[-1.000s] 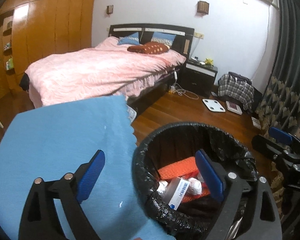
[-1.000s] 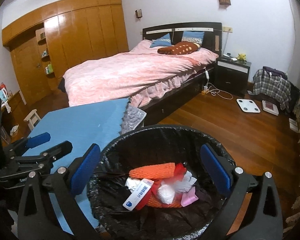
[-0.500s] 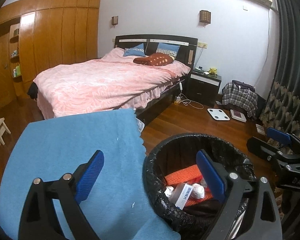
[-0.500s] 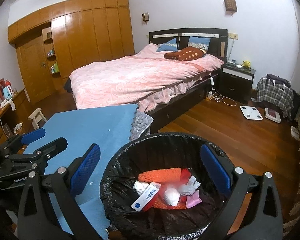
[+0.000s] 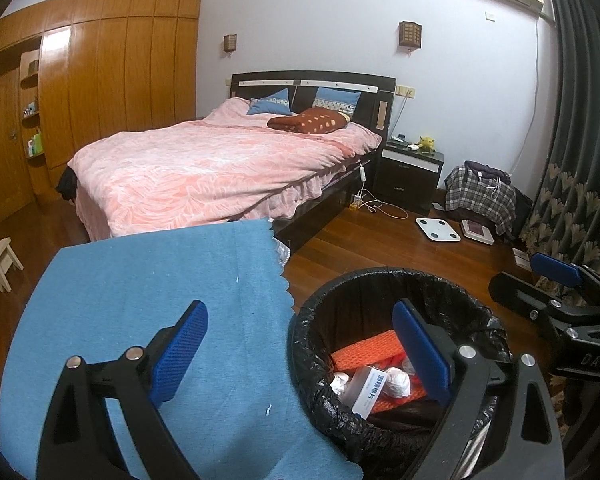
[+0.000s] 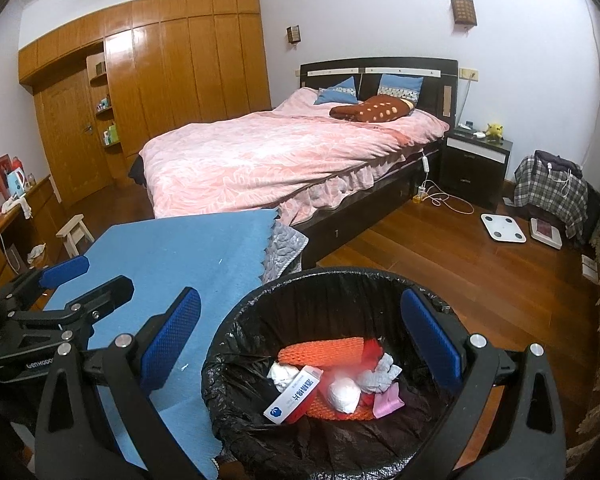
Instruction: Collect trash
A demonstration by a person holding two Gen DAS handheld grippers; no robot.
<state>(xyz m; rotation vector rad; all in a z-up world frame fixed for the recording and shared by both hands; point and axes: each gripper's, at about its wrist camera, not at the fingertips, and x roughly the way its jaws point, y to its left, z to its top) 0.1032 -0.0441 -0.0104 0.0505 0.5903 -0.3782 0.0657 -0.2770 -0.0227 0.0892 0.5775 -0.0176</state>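
Note:
A bin with a black liner [image 6: 236, 332] stands on the floor beside the blue-covered table [image 6: 188, 248]; it also shows in the left wrist view [image 5: 312, 320]. Inside lie an orange foam net [image 6: 320, 352], a white box with blue print [image 6: 294, 394], crumpled tissues [image 6: 342, 396] and a pink scrap [image 6: 388, 398]. My right gripper [image 6: 300, 340] is open and empty above the bin. My left gripper [image 5: 300, 348] is open and empty, over the table edge and the bin rim. Each gripper shows at the edge of the other's view.
A bed with a pink cover [image 6: 268, 160] stands behind the table. A dark nightstand [image 6: 476, 156], a white scale [image 6: 502, 228] and a plaid bag [image 6: 548, 188] are at the right. A small wooden stool [image 6: 74, 232] is at the left. Curtains [image 5: 572, 184] hang at the far right.
Both grippers have risen and tilted up, so the bin sits lower in both views and more of the room shows. Both stay open and empty.

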